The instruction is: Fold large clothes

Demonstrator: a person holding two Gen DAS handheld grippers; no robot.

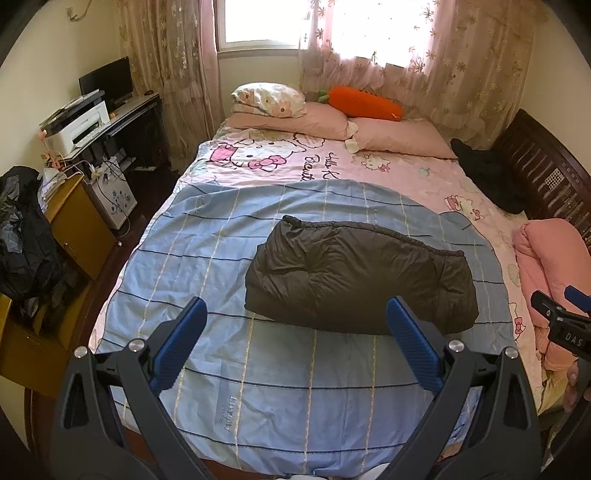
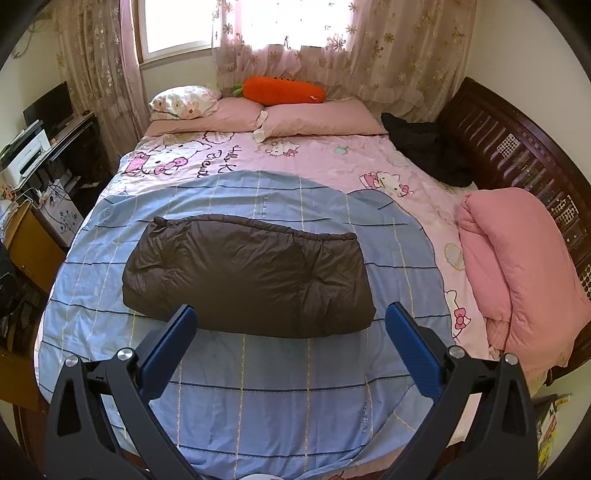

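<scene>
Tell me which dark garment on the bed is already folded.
The brown puffer jacket on the blue sheet, a neat rectangle before the open tongs. The black one by the headboard lies crumpled.

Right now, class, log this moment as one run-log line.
left gripper: open, empty | right gripper: open, empty | dark puffer jacket: folded on blue sheet | contact: none

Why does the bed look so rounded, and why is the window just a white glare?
In both wrist views the fisheye lens bows the bed's blue sheet and darkens the corners. The window is blown out white by daylight in both. In the right wrist view the folded dark jacket is sharp and evenly lit.
</scene>
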